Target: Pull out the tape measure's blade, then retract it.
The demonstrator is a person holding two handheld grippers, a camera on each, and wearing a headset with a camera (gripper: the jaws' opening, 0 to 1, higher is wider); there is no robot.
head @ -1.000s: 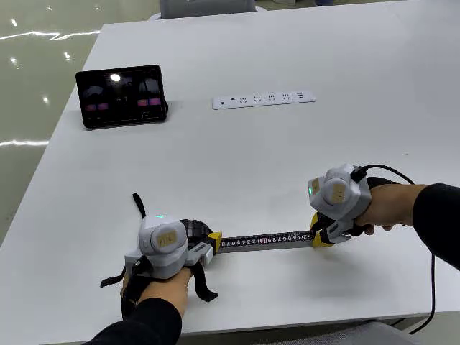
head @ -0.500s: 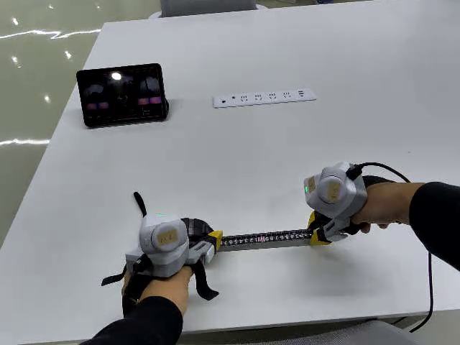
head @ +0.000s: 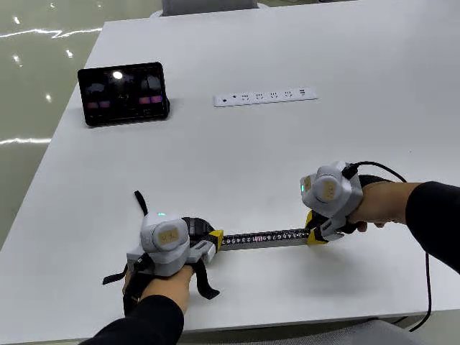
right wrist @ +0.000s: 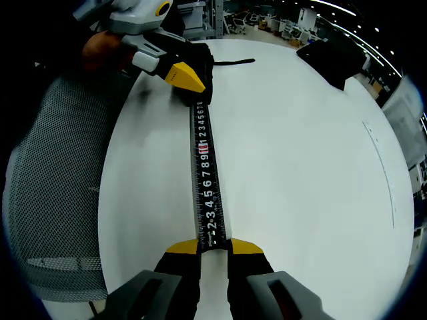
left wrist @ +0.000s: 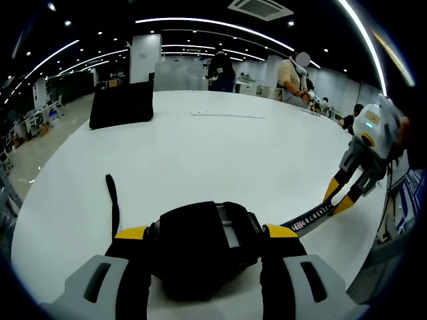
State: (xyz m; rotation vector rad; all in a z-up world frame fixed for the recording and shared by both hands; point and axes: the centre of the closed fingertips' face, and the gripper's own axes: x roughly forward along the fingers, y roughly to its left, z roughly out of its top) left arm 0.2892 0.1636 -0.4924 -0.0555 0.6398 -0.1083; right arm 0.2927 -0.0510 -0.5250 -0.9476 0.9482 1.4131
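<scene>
With the tape measure's case (left wrist: 200,260) clamped in the left gripper (left wrist: 207,233) on the desk (head: 251,158) and the blade (right wrist: 204,173) tip pinched in the right gripper (right wrist: 214,247), well apart, extension appeared largely done and retraction remained outstanding.

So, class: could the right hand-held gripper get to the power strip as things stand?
Probably not. The table up to the power strip looks bare, but the right hand-held gripper is shut on the tape measure blade, which runs to the case in the left hand-held gripper.
</scene>
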